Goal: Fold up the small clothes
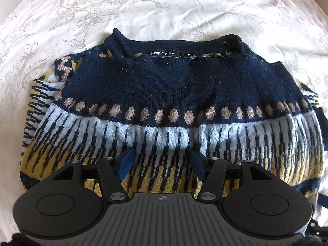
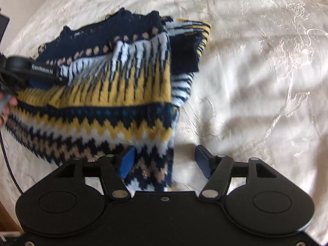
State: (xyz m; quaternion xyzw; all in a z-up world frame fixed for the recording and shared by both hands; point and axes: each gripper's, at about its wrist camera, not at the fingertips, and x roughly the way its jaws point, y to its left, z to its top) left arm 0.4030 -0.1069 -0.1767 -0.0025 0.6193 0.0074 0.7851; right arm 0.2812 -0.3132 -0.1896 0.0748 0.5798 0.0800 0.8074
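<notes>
Nearest the right wrist camera, the right gripper [image 2: 164, 164] is held with its blue-padded fingers [image 2: 127, 162] spread and grasping nothing, the folded side edge of the sweater [image 2: 106, 94] lying between them, presumably so that edge can be pinched for the next fold. Just beyond, the left gripper [image 1: 162, 164] is likewise seen released, its jaws parted over the yellow-and-navy zigzag band, apparently to steady the fabric. Farther out, the thick knit is laid partly folded, neck label [image 1: 163, 53] upward, on a cream embroidered bedspread [image 1: 184, 10] with a glossy, creased surface.
</notes>
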